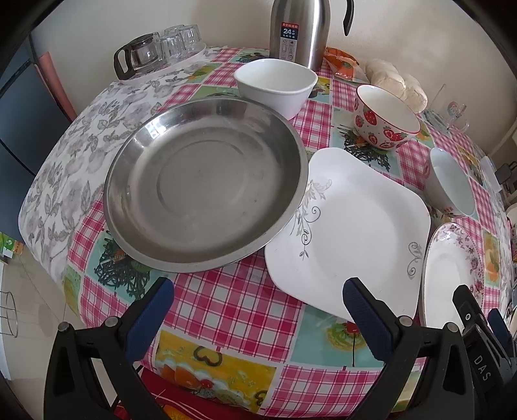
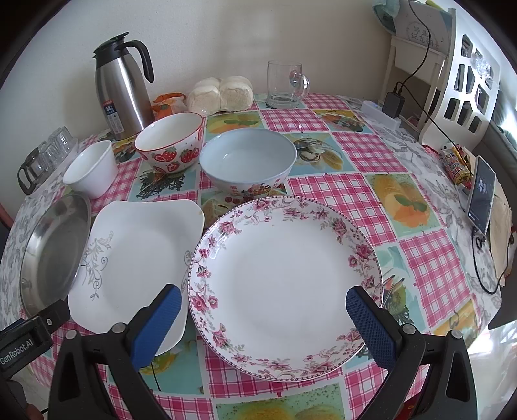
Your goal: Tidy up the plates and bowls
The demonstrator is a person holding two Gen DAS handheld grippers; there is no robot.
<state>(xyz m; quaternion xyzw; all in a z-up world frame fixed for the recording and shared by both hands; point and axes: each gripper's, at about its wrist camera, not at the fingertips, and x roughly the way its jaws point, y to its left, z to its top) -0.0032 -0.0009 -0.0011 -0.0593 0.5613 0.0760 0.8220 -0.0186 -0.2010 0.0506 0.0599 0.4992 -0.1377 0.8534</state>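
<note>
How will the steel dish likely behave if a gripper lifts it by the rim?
The steel dish looks thin, so probably light and stiff. Its polished rim may slip between jaws. It overlaps the square white plate, so lifting could scrape it.

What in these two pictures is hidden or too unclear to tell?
- Left wrist view: top of the steel thermos jug, cut off by the frame edge.
- Left wrist view: part of the white square plate, under the round steel pan.
- Right wrist view: screen of the propped phone, too small to read.
</note>
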